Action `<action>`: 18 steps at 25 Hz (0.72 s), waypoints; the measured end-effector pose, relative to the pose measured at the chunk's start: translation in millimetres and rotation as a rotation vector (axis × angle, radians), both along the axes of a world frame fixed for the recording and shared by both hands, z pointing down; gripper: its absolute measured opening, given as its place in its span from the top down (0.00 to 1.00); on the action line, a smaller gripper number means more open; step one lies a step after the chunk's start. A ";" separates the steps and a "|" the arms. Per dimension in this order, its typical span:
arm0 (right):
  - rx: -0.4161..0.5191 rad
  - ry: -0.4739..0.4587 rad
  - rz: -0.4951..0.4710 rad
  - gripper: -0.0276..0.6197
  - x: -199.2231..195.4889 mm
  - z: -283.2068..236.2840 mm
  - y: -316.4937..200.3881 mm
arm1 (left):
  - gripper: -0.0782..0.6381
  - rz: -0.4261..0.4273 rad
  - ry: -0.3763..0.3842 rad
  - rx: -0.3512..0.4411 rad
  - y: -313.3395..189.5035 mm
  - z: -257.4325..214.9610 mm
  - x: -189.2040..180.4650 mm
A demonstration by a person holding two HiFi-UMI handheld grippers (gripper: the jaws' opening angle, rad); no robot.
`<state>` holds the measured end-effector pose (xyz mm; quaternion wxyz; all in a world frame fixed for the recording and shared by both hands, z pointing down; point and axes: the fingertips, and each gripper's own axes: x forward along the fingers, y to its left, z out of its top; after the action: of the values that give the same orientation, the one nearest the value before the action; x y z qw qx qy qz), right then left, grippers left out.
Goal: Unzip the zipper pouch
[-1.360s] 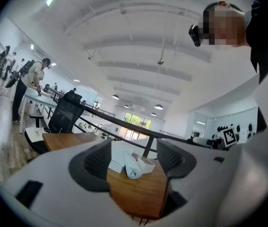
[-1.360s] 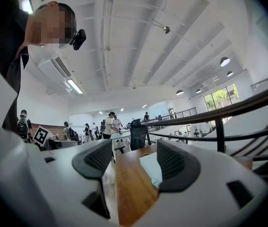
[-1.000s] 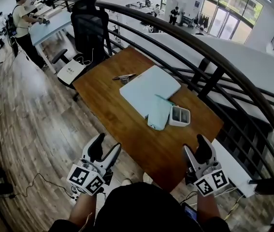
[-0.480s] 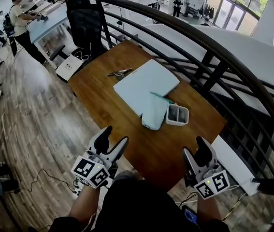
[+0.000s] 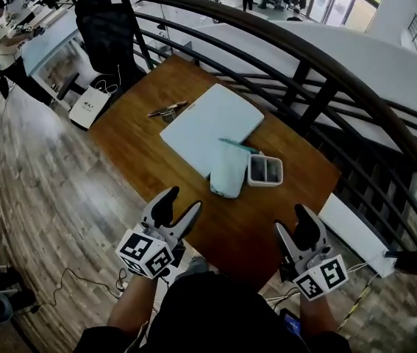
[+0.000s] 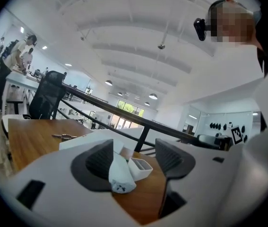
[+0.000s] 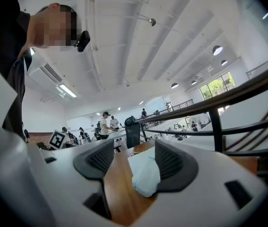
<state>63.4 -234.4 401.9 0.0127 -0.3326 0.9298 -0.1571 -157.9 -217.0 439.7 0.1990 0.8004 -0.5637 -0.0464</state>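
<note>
The pale teal zipper pouch point(image 5: 230, 171) lies flat on the wooden table point(image 5: 142, 142), its far end resting on a white mat point(image 5: 209, 127). My left gripper point(image 5: 180, 203) hovers at the table's near edge, short of the pouch, open. Its jaws have just been closing slightly with nothing between them. Past them the pouch point(image 6: 119, 176) lies ahead. My right gripper point(image 5: 290, 223) is held near the table's near right corner, open and empty, its jaws narrowed a little. Beyond the right gripper point(image 7: 134, 160) lies the pouch point(image 7: 145, 176), apart from its fingers.
A white two-compartment tray point(image 5: 265, 170) stands right against the pouch's right side. A pen and small metal items point(image 5: 168, 109) lie left of the mat. A dark curved railing point(image 5: 304, 72) runs behind the table. An office chair point(image 5: 105, 20) stands at the far left.
My left gripper has moved forward and to the right, up to the table's near edge. The right gripper has shifted slightly. The pouch, mat and tray lie as before.
</note>
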 end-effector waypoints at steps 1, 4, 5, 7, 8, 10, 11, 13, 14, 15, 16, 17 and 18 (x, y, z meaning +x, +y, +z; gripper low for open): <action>0.004 0.003 0.011 0.54 1.7 -1.5 1.0 | 0.49 0.009 0.005 -0.006 -4.3 2.7 1.6; 0.003 0.016 0.052 0.54 9.9 -3.6 3.3 | 0.50 0.039 0.008 -0.032 -17.7 10.9 5.4; 0.000 0.020 0.067 0.54 12.1 -3.8 4.3 | 0.50 0.051 0.008 -0.045 -22.2 14.6 5.4; -0.005 0.030 0.095 0.55 14.0 -4.0 5.3 | 0.50 0.075 0.009 -0.068 -32.9 22.7 3.7; -0.007 0.036 0.105 0.55 13.6 -3.6 4.6 | 0.51 0.085 0.008 -0.077 -39.6 26.7 2.2; -0.011 0.046 0.116 0.55 12.1 -1.6 3.2 | 0.51 0.102 -0.005 -0.092 -53.5 35.3 1.1; -0.012 0.052 0.118 0.55 13.3 -0.5 4.1 | 0.51 0.109 -0.015 -0.100 -59.0 39.8 3.6; -0.011 0.064 0.122 0.56 21.3 1.3 9.8 | 0.51 0.124 -0.040 -0.120 -65.8 49.4 15.9; -0.009 0.070 0.124 0.56 26.3 2.0 13.1 | 0.52 0.134 -0.054 -0.133 -68.7 55.1 23.5; -0.007 0.074 0.129 0.56 31.3 3.0 15.9 | 0.52 0.145 -0.067 -0.147 -72.1 61.3 31.2; -0.008 0.077 0.135 0.56 37.0 4.5 18.0 | 0.52 0.155 -0.079 -0.159 -76.2 67.5 38.9; -0.011 0.080 0.143 0.56 43.4 6.4 19.4 | 0.52 0.163 -0.092 -0.169 -81.0 73.5 46.3; -0.015 0.081 0.154 0.56 49.5 8.5 20.1 | 0.52 0.170 -0.107 -0.179 -86.2 79.1 52.7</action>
<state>112.9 -214.3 410.5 -0.0152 -0.4092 0.9001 -0.1490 -105.2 -303.3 518.8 0.2424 0.8258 -0.5053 0.0638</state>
